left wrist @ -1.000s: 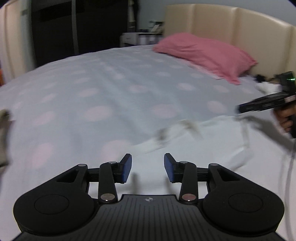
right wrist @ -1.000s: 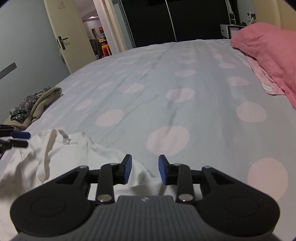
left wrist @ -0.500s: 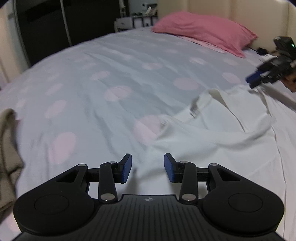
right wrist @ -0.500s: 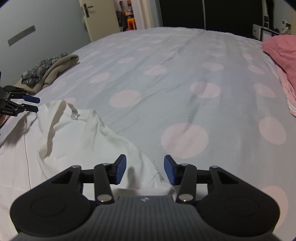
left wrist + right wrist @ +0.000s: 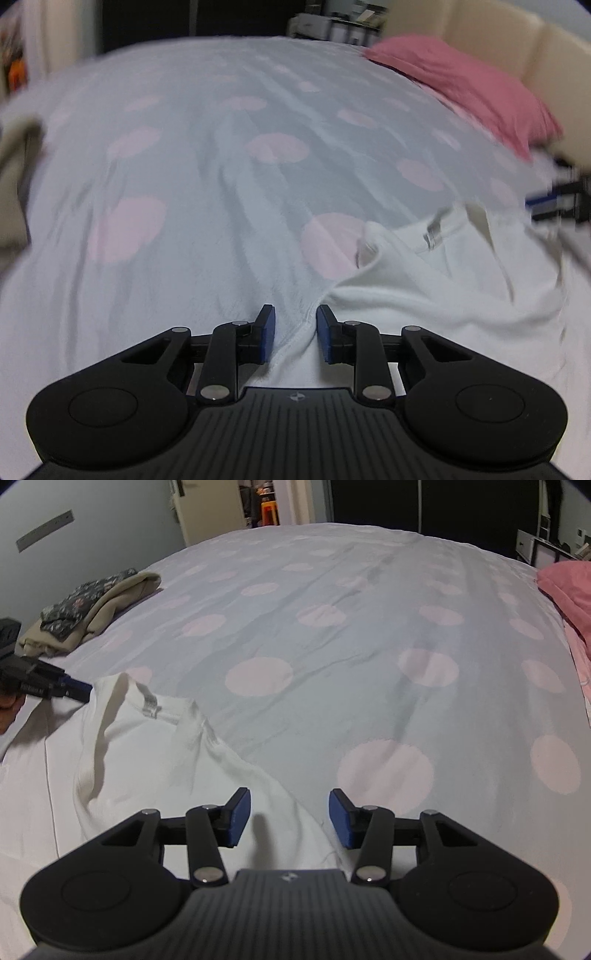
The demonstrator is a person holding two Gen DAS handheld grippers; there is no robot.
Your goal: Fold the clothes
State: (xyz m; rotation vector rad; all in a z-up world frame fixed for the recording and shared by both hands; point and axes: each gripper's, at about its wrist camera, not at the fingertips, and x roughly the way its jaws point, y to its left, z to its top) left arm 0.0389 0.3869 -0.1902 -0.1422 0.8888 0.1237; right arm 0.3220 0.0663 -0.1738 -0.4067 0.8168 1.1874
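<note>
A white shirt [image 5: 443, 295] lies rumpled on the dotted bedsheet [image 5: 221, 184], its collar label facing up. My left gripper [image 5: 293, 332] is low over the shirt's left edge. Its jaws are closing, with a fold of that edge between the blue pads, and a gap still shows on both sides. In the right wrist view the shirt [image 5: 129, 757] spreads to the left, and my right gripper [image 5: 288, 819] stands open above its right edge, apart from the cloth. Each gripper shows in the other's view: the right gripper [image 5: 554, 206] blurred, the left gripper [image 5: 83, 690] at the shirt's far side.
A pink pillow [image 5: 461, 85] lies against the cream headboard [image 5: 517, 48]. A pile of beige and flowered clothes [image 5: 92, 609] sits at the bed's left edge. An open doorway [image 5: 266, 502] and dark wardrobes stand beyond the bed.
My left gripper has come down onto the shirt's left edge and its jaws have narrowed around a fold. The right gripper's jaws have widened and it has shifted over the shirt's right edge.
</note>
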